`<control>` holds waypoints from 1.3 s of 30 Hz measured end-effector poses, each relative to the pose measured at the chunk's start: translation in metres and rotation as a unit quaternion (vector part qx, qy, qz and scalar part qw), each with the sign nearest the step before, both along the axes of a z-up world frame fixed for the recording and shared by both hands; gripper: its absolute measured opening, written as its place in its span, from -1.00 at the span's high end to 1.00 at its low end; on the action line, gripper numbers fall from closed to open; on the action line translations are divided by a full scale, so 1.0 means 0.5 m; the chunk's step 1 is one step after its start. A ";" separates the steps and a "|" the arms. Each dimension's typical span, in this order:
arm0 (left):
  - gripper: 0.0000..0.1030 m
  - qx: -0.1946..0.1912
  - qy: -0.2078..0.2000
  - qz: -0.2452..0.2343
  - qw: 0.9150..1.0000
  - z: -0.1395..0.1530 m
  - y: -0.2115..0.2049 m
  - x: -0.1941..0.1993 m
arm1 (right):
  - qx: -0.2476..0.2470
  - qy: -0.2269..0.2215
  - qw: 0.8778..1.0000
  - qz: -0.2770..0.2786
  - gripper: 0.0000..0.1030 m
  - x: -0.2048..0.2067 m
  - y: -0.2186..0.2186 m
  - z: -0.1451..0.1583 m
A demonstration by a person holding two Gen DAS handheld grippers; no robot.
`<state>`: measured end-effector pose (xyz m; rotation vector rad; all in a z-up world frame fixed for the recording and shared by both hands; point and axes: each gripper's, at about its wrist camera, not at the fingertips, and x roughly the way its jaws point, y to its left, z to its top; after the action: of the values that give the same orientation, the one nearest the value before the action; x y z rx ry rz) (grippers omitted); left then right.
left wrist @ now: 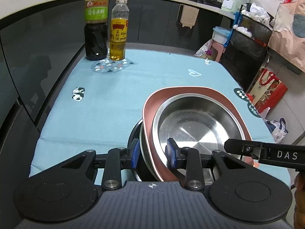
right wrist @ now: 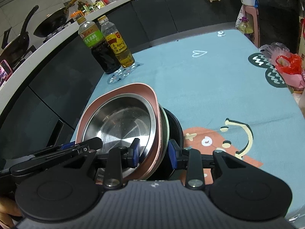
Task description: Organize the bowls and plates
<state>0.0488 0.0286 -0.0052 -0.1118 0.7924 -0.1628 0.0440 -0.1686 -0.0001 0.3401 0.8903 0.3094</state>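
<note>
A stack of dishes sits on the near part of a counter covered in a light blue printed cloth. Its top piece is a shiny steel bowl, nested in a pink plate with rounded corners; under that are another steel rim and a black bowl at the bottom.

The left gripper is clenched on the stack's left edge, one blue pad outside the rims and the other inside the steel bowl. The right gripper is clenched on the right edge in the same way, one pad inside the steel bowl and the other against the outer rims.

At the far left corner of the counter stand a dark sauce bottle with a green label and an oil bottle with a yellow label, just beside each other.
</note>
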 end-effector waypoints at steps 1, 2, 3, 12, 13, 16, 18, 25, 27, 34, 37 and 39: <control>0.45 0.001 0.003 0.000 1.000 -0.003 0.000 0.001 | 0.000 0.002 1.000 0.000 0.85 0.002 0.002 -0.003; 0.44 0.003 0.006 0.000 1.000 -0.009 0.001 0.003 | -0.001 0.004 1.000 0.001 0.85 0.006 0.004 -0.008; 0.44 0.003 0.010 -0.001 1.000 -0.014 0.002 0.006 | -0.002 0.006 1.000 0.001 0.85 0.008 0.006 -0.012; 0.36 -0.010 0.014 -0.010 1.000 -0.028 0.019 0.006 | 0.019 -0.012 1.000 -0.015 0.70 0.004 -0.010 -0.022; 0.34 -0.012 0.014 -0.009 1.000 -0.027 0.021 0.005 | 0.018 -0.019 1.000 -0.017 0.63 0.001 -0.012 -0.020; 0.34 -0.019 0.011 -0.004 1.000 -0.018 0.029 0.001 | 0.019 -0.023 0.999 -0.023 0.55 -0.002 -0.021 -0.018; 0.34 -0.018 0.002 0.003 1.000 -0.009 0.033 -0.003 | 0.022 -0.015 0.999 -0.024 0.54 0.000 -0.027 -0.020; 0.20 -0.025 -0.003 0.010 1.000 -0.009 0.048 -0.011 | 0.037 0.008 0.999 -0.029 0.47 0.003 -0.040 -0.040; 0.19 -0.033 0.000 0.010 0.999 -0.012 0.050 -0.011 | 0.047 0.013 0.998 -0.030 0.43 0.004 -0.042 -0.045; 0.15 -0.048 0.010 0.006 0.999 -0.020 0.051 -0.006 | 0.061 0.028 0.997 -0.031 0.40 0.010 -0.045 -0.053; 0.11 -0.050 0.014 0.006 0.999 -0.028 0.050 -0.003 | 0.058 0.032 0.997 -0.028 0.40 0.014 -0.040 -0.057; 0.10 -0.054 0.019 0.005 0.998 -0.032 0.051 0.000 | 0.059 0.037 0.997 -0.026 0.40 0.018 -0.039 -0.060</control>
<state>0.0489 0.0539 -0.0212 -0.2217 0.8203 -0.1941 0.0532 -0.1881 -0.0303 0.4860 0.9364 0.3042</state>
